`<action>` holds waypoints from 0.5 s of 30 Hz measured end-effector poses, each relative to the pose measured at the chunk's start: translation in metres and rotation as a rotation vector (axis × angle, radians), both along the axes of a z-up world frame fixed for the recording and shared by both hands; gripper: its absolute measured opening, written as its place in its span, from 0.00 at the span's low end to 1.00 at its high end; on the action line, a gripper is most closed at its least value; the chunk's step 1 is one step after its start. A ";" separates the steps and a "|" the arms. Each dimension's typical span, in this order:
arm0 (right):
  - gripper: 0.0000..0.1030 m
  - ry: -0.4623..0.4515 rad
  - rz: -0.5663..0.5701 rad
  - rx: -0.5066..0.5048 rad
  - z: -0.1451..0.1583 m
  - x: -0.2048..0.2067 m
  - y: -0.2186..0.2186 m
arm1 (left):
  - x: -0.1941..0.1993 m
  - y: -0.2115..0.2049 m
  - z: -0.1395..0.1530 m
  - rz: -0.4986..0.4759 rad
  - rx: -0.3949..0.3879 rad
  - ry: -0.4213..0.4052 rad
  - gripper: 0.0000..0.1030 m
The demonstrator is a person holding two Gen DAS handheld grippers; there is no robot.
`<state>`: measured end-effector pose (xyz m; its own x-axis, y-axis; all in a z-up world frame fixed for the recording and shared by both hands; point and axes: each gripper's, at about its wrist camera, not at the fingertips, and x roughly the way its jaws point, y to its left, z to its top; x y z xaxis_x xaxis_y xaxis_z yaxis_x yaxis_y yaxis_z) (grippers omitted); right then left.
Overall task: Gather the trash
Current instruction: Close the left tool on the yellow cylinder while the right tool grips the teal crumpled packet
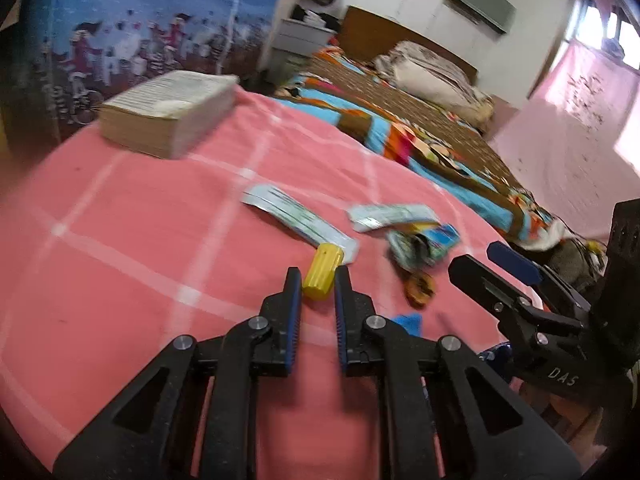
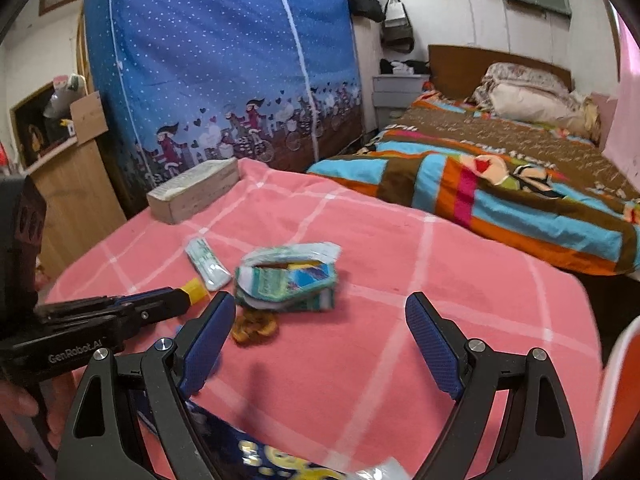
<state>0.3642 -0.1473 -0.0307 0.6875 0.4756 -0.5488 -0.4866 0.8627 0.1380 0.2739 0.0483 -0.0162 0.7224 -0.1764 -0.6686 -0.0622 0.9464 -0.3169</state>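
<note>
My left gripper is shut on a small yellow plastic cap, just above the pink checked cloth; the cap also shows in the right wrist view. Beyond it lie a flat pale-blue wrapper, a crumpled teal and blue packet and a brown scrap. My right gripper is open and empty, above the cloth, just short of the crumpled packet and the brown scrap. The flat wrapper lies left of the packet.
A thick book lies at the far left of the cloth. A bed with a colourful blanket stands behind. A blue fabric wardrobe is at the back left. A dark blue patterned bag sits under my right gripper.
</note>
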 end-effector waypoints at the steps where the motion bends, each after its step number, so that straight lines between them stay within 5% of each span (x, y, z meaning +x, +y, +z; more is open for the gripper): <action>1: 0.84 0.004 0.009 -0.002 0.000 0.002 0.004 | 0.000 0.003 -0.001 0.006 -0.005 0.002 0.19; 7: 0.84 0.031 0.050 -0.070 -0.004 0.012 0.032 | 0.003 0.006 -0.005 0.017 -0.018 0.016 0.19; 11: 0.61 0.070 0.048 -0.072 -0.010 0.020 0.033 | 0.003 0.004 -0.005 0.017 -0.014 0.016 0.19; 15: 0.60 0.068 0.048 -0.053 -0.010 0.017 0.029 | 0.003 0.005 -0.005 0.018 -0.024 0.010 0.19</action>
<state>0.3815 -0.1178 -0.0407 0.6248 0.4761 -0.6188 -0.5189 0.8454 0.1266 0.2765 0.0534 -0.0217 0.7189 -0.1798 -0.6714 -0.0824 0.9371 -0.3392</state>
